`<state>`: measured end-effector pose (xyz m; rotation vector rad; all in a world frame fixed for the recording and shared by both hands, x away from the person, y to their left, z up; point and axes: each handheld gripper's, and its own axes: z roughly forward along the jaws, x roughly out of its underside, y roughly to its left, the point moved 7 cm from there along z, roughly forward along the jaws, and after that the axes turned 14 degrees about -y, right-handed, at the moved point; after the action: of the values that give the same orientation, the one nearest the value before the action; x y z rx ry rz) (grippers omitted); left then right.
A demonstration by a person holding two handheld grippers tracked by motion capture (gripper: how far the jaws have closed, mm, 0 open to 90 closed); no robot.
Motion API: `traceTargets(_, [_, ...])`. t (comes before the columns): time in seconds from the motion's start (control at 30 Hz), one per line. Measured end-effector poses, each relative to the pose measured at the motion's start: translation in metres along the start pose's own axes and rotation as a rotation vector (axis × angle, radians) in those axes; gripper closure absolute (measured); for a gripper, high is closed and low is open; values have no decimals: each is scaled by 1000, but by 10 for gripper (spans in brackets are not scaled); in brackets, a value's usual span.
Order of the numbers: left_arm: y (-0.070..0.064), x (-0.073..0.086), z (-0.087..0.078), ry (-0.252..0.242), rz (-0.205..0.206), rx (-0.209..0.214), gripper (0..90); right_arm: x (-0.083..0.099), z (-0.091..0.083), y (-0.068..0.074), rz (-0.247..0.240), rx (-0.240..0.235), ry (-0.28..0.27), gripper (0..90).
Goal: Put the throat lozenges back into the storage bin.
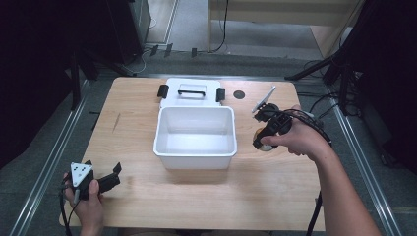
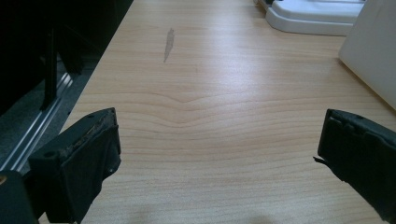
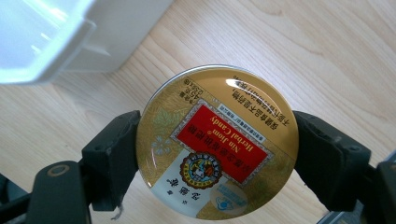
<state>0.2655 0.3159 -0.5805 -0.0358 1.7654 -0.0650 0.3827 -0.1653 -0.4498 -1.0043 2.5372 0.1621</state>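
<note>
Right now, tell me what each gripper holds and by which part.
The right gripper clamps the round gold candy tin by opposite sides of its rim. The left gripper is open, holding nothing.

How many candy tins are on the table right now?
1: a round gold herbal candy tin, clamped in the right claw, right of the white plastic bin. The bin's walls may hide others.

Even overhead light falls on the pale wooden tabletop (image 1: 196, 196), while the room beyond its far edge and sides sinks into near-black. The white bin (image 1: 195, 132) casts a soft shadow toward the tabletop's near edge. Glare streaks the gold tin (image 3: 217, 142) lid (a white flare near its top). The jaws blur softly in the left gripper view; the high view looks slightly grainy.
</note>
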Motion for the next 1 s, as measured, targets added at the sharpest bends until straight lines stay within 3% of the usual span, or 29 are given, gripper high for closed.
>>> traceTargets(0.5, [0,0,0,-1,-4,2,0,-32,-13,14,-34,-20,-16,207])
traceTargets(1.0, [0,0,1,1,-7,2,0,-60,-14,41,-77,-54,-32,207])
